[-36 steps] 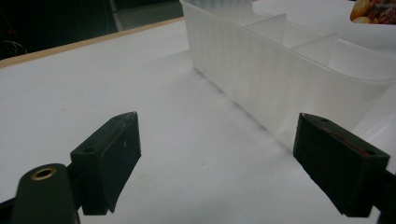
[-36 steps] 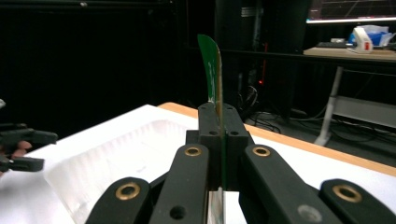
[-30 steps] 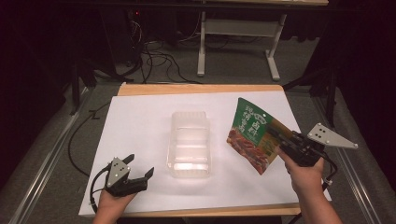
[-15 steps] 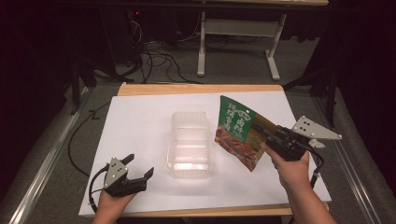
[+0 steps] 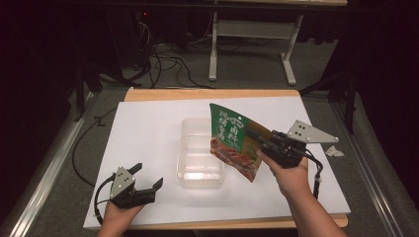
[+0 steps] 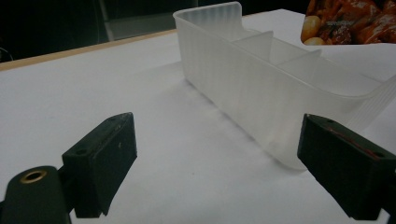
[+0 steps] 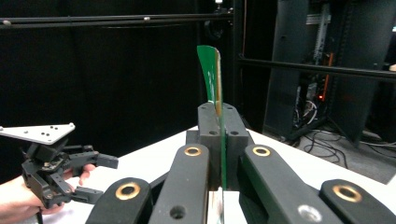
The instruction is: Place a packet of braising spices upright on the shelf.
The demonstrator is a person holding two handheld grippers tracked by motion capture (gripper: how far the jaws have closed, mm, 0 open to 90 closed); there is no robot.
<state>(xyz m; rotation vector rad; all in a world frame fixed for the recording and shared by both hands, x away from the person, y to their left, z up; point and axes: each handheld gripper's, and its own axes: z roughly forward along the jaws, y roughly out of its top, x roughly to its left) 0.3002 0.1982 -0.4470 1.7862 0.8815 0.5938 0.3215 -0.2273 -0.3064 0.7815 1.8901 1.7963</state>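
Note:
A green snack pouch (image 5: 232, 140) with a food picture hangs tilted above the right edge of a clear plastic compartment tray (image 5: 199, 153). My right gripper (image 5: 259, 139) is shut on the pouch's side; in the right gripper view the pouch (image 7: 213, 84) stands edge-on between the closed jaws. My left gripper (image 5: 146, 177) rests open near the table's front left, its jaws pointing toward the tray. In the left gripper view the tray (image 6: 261, 88) lies just ahead, nothing between the open fingers (image 6: 102, 154).
A white sheet (image 5: 148, 133) covers the wooden table (image 5: 207, 94). A small crumpled white scrap (image 5: 335, 151) lies off the right edge. Cables and a desk frame (image 5: 247, 44) sit on the floor beyond. The left gripper (image 7: 60, 175) appears far off in the right gripper view.
My right gripper has carried the pouch leftward, from right of the tray to over its right edge. The left gripper has stayed put.

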